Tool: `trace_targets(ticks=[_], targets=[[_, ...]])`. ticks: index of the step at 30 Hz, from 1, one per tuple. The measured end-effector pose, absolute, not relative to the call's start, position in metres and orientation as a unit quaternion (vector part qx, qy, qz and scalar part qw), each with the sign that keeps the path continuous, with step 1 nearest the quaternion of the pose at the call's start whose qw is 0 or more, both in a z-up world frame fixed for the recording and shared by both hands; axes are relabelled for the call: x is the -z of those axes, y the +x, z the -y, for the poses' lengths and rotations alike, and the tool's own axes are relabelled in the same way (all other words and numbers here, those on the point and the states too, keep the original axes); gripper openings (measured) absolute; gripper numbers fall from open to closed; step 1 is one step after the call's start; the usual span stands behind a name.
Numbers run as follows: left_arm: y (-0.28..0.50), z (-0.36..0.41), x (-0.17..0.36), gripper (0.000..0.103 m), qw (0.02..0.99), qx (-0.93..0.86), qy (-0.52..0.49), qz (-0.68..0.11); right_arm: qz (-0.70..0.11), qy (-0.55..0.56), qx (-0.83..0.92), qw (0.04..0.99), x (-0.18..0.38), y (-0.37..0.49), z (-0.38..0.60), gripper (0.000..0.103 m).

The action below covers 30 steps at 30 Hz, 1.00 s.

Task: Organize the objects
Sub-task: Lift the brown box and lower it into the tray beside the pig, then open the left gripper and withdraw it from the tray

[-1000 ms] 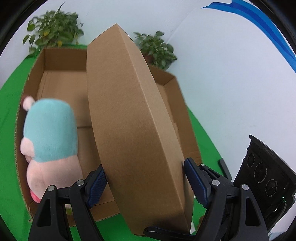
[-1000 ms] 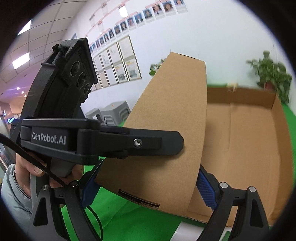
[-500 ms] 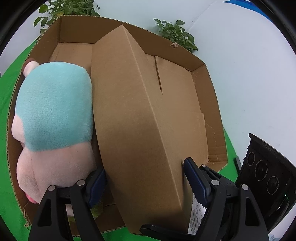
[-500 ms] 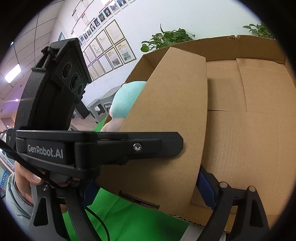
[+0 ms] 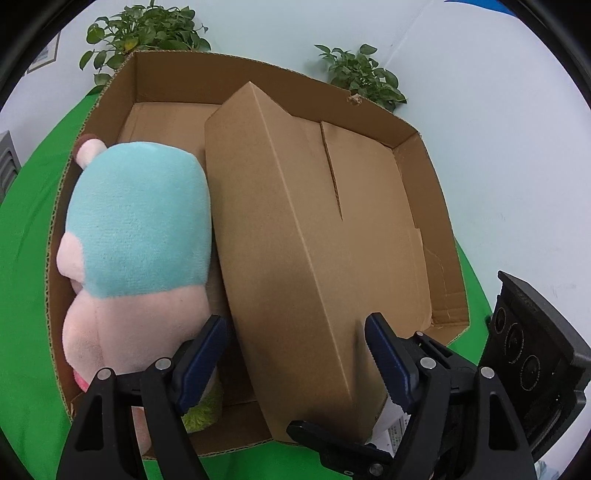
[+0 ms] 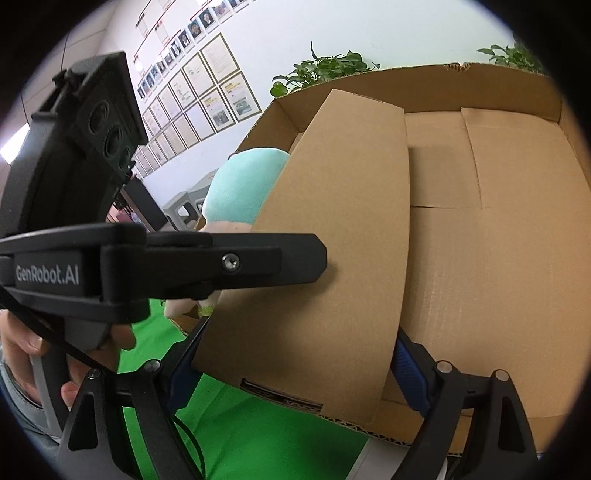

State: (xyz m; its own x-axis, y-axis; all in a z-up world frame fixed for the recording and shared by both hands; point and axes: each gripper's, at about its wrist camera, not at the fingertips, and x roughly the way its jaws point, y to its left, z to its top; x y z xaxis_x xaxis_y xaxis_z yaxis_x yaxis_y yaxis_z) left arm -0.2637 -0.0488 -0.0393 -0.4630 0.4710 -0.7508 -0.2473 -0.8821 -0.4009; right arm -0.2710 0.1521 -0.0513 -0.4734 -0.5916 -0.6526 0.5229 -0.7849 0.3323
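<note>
A flat closed cardboard box (image 5: 314, 258) leans on its long edge inside a big open cardboard tray (image 5: 258, 68), right beside a plush toy (image 5: 140, 221) with a teal top and pink body. My left gripper (image 5: 295, 358) is shut on the box's near end, blue pads on both sides. My right gripper (image 6: 295, 369) is shut on the same box (image 6: 325, 240) from the other side. One left-gripper finger (image 6: 288, 258) lies across the box face in the right wrist view. The plush (image 6: 243, 181) peeks out behind the box there.
The tray (image 6: 480, 79) sits on a green cloth (image 5: 26, 295); its right half has a bare floor (image 5: 369, 177). Two potted plants (image 5: 147, 26) (image 5: 362, 74) stand behind it against a white wall. A person's hand (image 6: 22, 347) grips the left handle.
The box has come down from above the tray into it, beside the plush. Both views have tipped downward, and the tray now fills more of each frame.
</note>
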Motion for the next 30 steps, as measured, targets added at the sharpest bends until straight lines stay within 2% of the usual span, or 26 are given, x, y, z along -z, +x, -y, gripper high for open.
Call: trace_targets(ticks=[3,13,21,26,28,30], targets=[[-0.262,0.056,0.038,0.072,0.201,-0.852,-0.467,0.124,0.017,0.407,0.861,0.306,0.053,-0.271,-0.147,0.088],[-0.238,0.080,0.024,0.072,0.205,-0.870,-0.432,0.122,-0.015,0.407,0.868,0.285,0.046,-0.264,-0.136,0.089],[-0.214,0.097,0.014,0.072,0.181,-0.893,-0.401,0.099,0.002,0.403,0.869,0.286,0.037,-0.260,-0.136,0.091],[-0.203,0.117,0.011,0.072,0.180,-0.897,-0.389,0.113,0.001,0.417,0.862,0.290,0.039,-0.263,-0.106,0.092],[-0.196,0.126,0.010,0.072,0.177,-0.901,-0.380,0.111,-0.004,0.406,0.870,0.278,0.038,-0.254,-0.107,0.097],[-0.190,0.136,0.010,0.072,0.175,-0.904,-0.374,0.108,0.003,0.394,0.876,0.279,0.031,-0.249,-0.112,0.097]])
